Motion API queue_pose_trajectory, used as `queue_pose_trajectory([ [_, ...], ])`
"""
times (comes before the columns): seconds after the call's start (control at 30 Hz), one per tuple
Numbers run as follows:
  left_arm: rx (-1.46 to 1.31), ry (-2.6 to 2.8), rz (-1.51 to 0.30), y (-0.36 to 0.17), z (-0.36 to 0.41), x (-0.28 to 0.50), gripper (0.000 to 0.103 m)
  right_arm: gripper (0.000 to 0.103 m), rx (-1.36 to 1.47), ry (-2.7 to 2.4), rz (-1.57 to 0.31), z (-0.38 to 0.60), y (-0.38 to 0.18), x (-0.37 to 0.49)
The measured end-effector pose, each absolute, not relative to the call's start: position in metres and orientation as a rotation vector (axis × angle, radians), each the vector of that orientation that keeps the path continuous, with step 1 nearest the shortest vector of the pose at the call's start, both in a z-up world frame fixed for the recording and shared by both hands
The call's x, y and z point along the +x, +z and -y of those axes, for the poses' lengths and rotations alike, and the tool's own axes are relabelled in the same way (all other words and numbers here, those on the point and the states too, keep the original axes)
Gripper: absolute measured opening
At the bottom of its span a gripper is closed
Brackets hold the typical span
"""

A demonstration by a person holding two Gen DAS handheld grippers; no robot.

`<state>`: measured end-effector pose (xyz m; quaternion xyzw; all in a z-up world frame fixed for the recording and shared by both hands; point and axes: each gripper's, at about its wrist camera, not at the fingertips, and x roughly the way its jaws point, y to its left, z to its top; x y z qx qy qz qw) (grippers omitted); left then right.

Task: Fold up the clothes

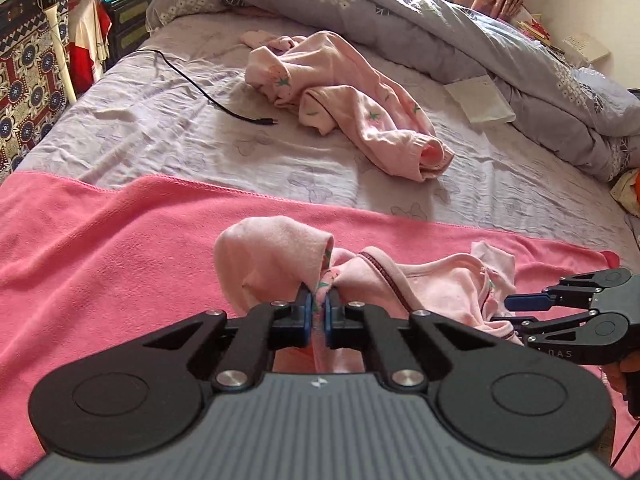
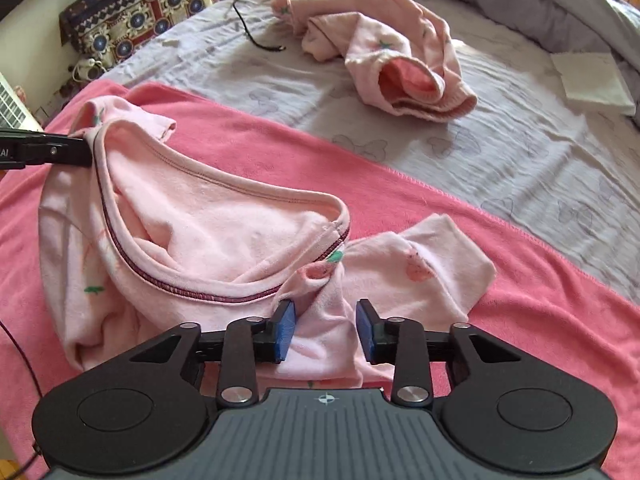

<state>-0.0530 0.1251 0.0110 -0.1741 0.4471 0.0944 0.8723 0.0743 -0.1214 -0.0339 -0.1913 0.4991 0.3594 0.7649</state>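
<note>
Two grippers are working on one pale pink top (image 2: 208, 240) that is lying crumpled on the bright pink towel (image 2: 480, 280) at the near edge of the bed (image 1: 160, 120). I am clamping my left gripper (image 1: 319, 308) down on a bunched fold of the top: its blue pads are nearly meeting, with only a thin ridge of printed fabric squeezed between them. That fold is standing up off the towel, and a sleeve is drooping to the left of the pads.

I am holding my right gripper (image 2: 326, 332) partly open, at a moderate width. Its blue pads (image 2: 285, 330) are straddling a raised hump of the same top near the other sleeve; the cloth is sitting between them, the left pad is just brushing it, and neither pad is pressing. In the left wrist view this gripper is showing at the right edge, beside the top's far end.

Farther up the bed, a second pink garment (image 1: 352, 104) is lying in a heap on the lilac sheet, with a black cable (image 1: 200, 84) just beside it and a grey quilt (image 1: 440, 20) behind.
</note>
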Motion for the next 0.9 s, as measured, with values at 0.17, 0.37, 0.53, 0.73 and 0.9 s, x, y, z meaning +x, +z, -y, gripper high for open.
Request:
queue_pose_trajectory([
  [0.17, -0.343, 0.223, -0.968, 0.003, -0.131, -0.061, 0.004, 0.048, -0.312, 0.76, -1.182, 0.115, -0.052, 0.096],
  [0.37, -0.334, 0.257, -0.998, -0.004, -0.138, -0.076, 0.005, 0.009, -0.351, 0.825, -1.026, 0.114, -0.005, 0.048],
  [0.53, -0.391, 0.308, -1.037, -0.017, -0.156, -0.084, 0.005, 0.009, -0.26, 1.075, -1.065, 0.131, 0.053, 0.004],
  [0.73, -0.346, 0.304, -1.072, -0.031, -0.15, -0.085, 0.006, 0.016, -0.507, 1.075, -1.069, 0.12, 0.044, -0.036],
  [0.9, -0.311, 0.291, -1.095, -0.039, -0.145, -0.088, 0.008, 0.059, -0.592, 0.995, -0.938, 0.108, 0.04, -0.032],
])
